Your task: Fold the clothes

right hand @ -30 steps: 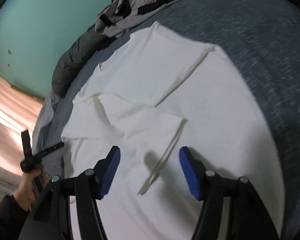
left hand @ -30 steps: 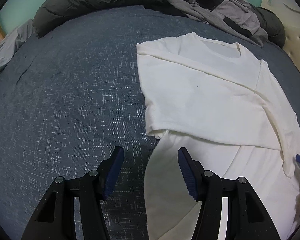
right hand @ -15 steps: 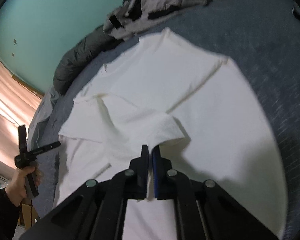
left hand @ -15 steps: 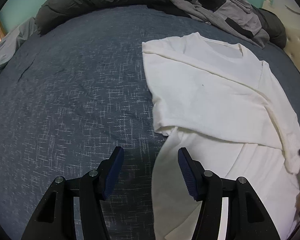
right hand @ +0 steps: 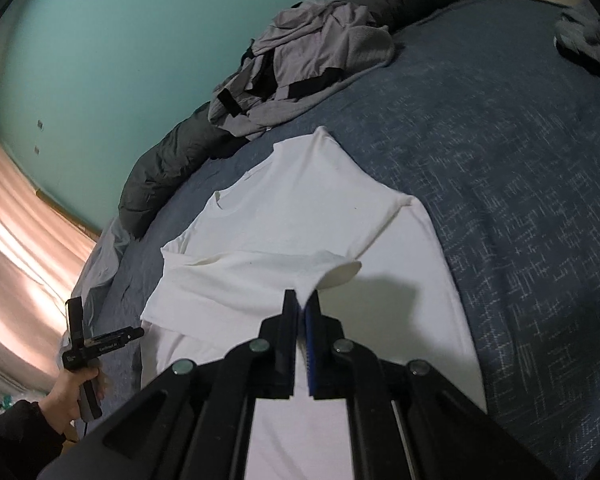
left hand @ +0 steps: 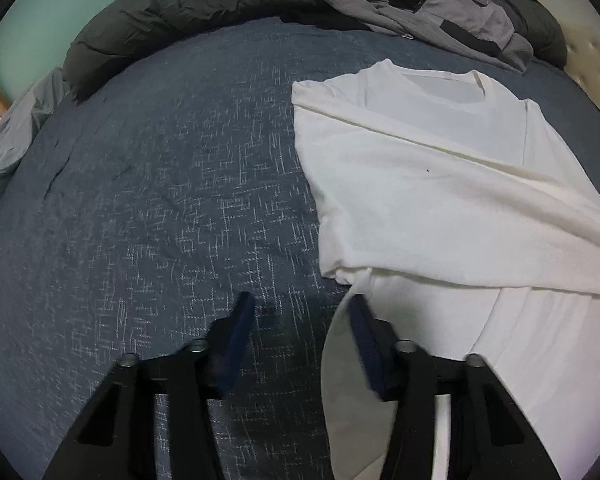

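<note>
right tongs since clenched on shirt sleeve | left tongs closing, shirt edge between

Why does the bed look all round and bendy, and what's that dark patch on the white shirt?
Both wrist views use fisheye lenses, curving the dark blue patterned bedspread. In the right wrist view the patch is a shadow under the lifted sleeve of the white cotton T-shirt.

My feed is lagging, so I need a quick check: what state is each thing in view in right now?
White T-shirt: flat on the bed, one sleeve folded across the chest.
Sleeve: pinched at its end, lifted off the shirt.
Right gripper: shut on the sleeve.
Left gripper: jaws closing over the shirt's side edge, not yet pinching.
Grey garment: crumpled, unfolded.
</note>
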